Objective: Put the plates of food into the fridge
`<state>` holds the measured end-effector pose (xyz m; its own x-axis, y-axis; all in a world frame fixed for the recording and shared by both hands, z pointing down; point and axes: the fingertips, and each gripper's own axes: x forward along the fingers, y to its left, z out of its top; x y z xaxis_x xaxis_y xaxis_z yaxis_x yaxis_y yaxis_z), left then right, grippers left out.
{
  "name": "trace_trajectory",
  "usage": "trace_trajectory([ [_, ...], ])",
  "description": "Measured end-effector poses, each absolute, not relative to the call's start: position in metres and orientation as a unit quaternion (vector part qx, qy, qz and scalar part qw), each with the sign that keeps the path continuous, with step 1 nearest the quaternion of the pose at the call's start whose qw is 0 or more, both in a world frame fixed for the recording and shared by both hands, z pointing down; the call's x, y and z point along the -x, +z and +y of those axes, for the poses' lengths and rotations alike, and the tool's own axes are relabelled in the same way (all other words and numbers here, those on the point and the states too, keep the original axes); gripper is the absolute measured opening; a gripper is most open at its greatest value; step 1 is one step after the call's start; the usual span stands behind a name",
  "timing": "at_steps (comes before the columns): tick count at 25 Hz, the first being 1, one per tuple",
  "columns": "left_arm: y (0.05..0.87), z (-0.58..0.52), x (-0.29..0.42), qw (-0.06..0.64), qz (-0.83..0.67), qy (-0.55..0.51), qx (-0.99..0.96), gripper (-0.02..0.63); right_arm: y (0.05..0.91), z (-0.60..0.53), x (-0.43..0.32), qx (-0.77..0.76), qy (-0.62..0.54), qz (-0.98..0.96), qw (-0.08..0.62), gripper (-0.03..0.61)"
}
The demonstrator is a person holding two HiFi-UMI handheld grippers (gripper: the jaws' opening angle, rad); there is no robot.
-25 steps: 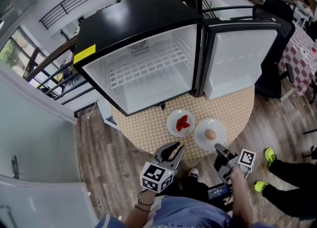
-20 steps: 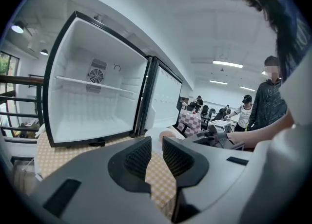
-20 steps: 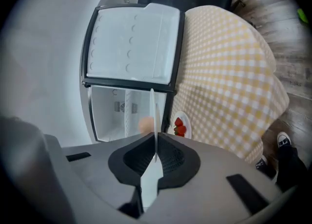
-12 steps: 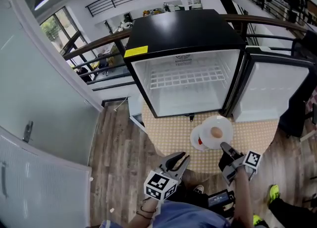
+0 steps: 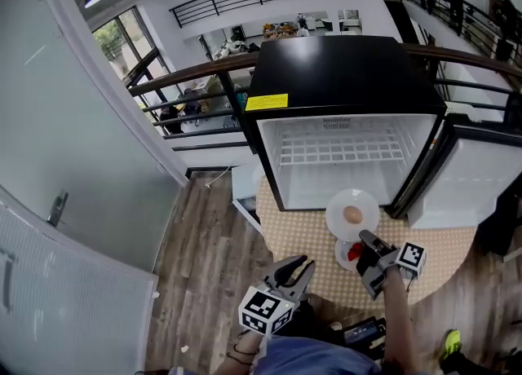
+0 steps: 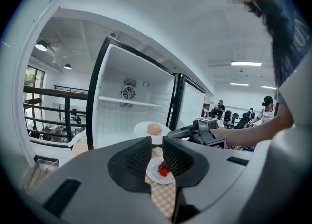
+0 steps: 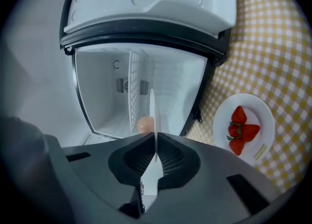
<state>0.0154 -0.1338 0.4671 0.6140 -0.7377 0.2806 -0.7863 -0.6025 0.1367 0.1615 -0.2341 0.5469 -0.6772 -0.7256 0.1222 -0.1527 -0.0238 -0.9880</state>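
A white plate with an egg (image 5: pixel 352 212) hangs in the air just before the open fridge (image 5: pixel 347 80), with my right gripper (image 5: pixel 367 244) shut on its near rim. In the right gripper view the egg plate (image 7: pixel 153 116) shows edge-on between the pads, the egg (image 7: pixel 144 124) on its left. A second white plate with strawberries (image 5: pixel 346 254) lies on the checked table, partly hidden by that gripper; the strawberry plate (image 7: pixel 243 128) is plain to the right. My left gripper (image 5: pixel 295 269) hovers at the table's near edge, open and empty.
The fridge holds a white wire shelf (image 5: pixel 342 152) and stands bare inside. Its door (image 5: pixel 477 186) swings open to the right. The round table's yellow checked cloth (image 5: pixel 298 235) meets wooden floor (image 5: pixel 204 259) on the left. A railing (image 5: pixel 188 80) runs behind.
My right gripper has lifted the egg plate off the table, away from beside the strawberry plate, and carried it up to the fridge opening. The left gripper has barely moved.
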Motion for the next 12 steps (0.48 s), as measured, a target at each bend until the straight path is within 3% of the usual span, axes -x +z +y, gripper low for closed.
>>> trace_trajectory([
  [12, 0.465, -0.212, 0.036, 0.121, -0.417, 0.090, -0.896, 0.066, 0.578, -0.334, -0.075, 0.343, -0.656, 0.640, 0.206, 0.025],
])
